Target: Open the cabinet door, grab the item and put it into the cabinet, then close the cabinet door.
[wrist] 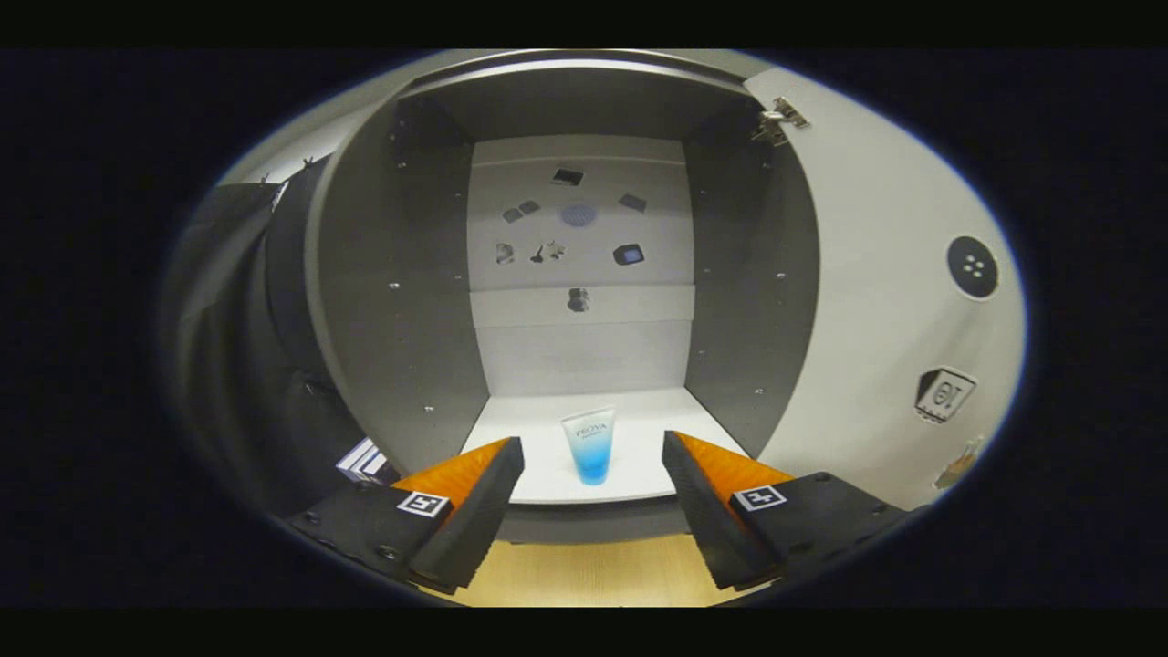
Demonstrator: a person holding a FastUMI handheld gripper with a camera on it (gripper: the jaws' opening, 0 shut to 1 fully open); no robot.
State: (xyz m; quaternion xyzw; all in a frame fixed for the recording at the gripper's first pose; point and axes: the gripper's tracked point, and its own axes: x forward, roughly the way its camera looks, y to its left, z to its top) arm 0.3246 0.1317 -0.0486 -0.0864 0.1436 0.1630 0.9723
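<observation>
The cabinet (pixel 401 301) stands open in front of me, with grey side walls and a white back panel. Its white door (pixel 876 274) is swung out to the right, hinge at the top. A small tube, clear on top and blue below (pixel 590 447), stands upright on its cap on the white cabinet floor (pixel 639 456), near the front edge. My gripper (pixel 593 456) is open, fingers spread wide apart. The tube stands just beyond the fingertips, in line with the gap, and touches neither finger.
Several small dark stickers (pixel 575 219) dot the cabinet's back panel. The door's inner face carries a round dark sticker (pixel 972 266) and others below it. A light wooden tabletop (pixel 593 570) lies under the fingers. Black cloth (pixel 228 347) hangs left of the cabinet.
</observation>
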